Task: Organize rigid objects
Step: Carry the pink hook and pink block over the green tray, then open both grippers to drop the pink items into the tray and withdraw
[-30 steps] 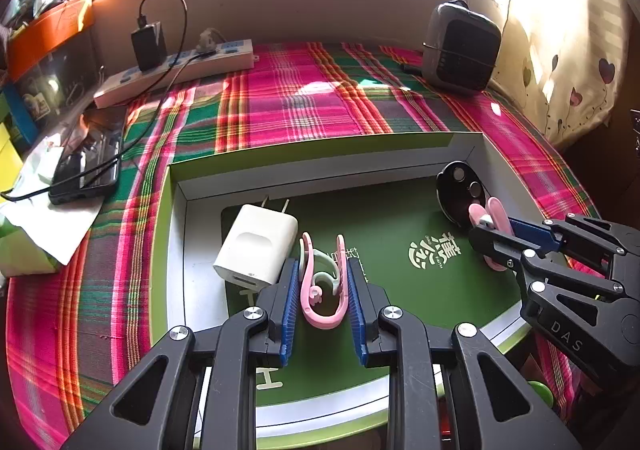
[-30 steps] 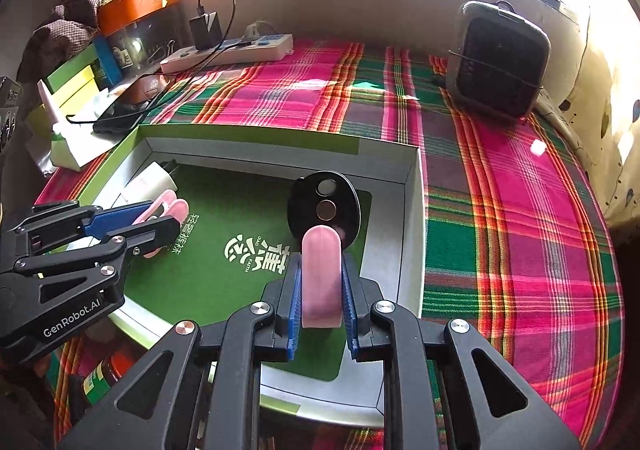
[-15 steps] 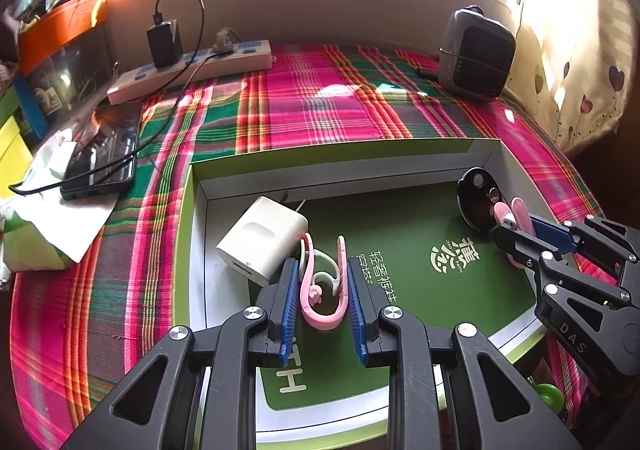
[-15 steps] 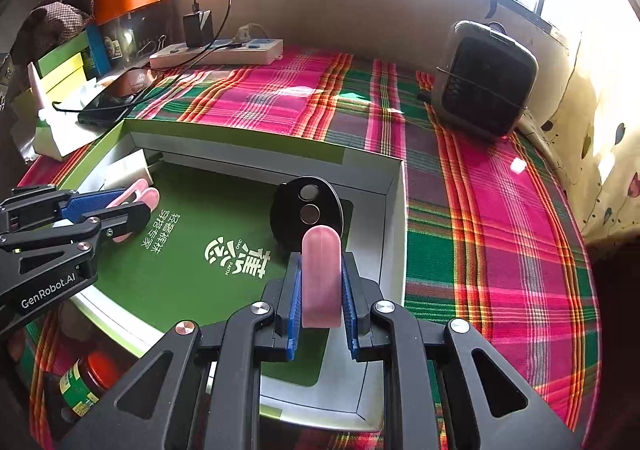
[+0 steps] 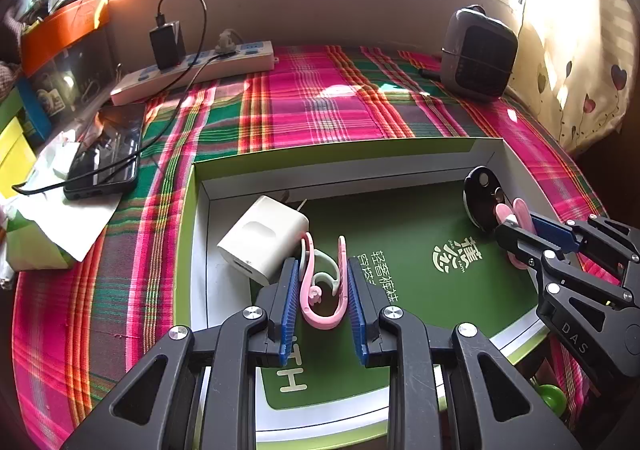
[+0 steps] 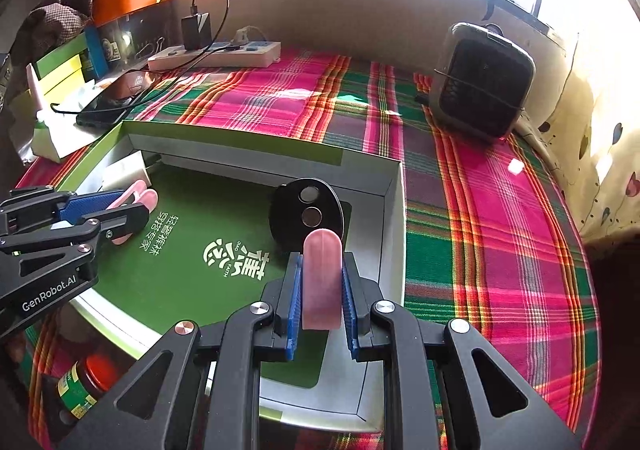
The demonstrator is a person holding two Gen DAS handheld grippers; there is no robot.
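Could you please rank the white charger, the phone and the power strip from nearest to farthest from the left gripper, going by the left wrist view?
From the left gripper:
1. White charger, in the box, just left of the fingertips.
2. Phone, on the cloth, farther left.
3. Power strip, by the back wall.

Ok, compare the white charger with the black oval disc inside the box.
The white charger is a blocky cube; the black oval disc is flat. The white charger lies in the box's left corner, the black oval disc leans near its right wall. Both sit ungripped inside.
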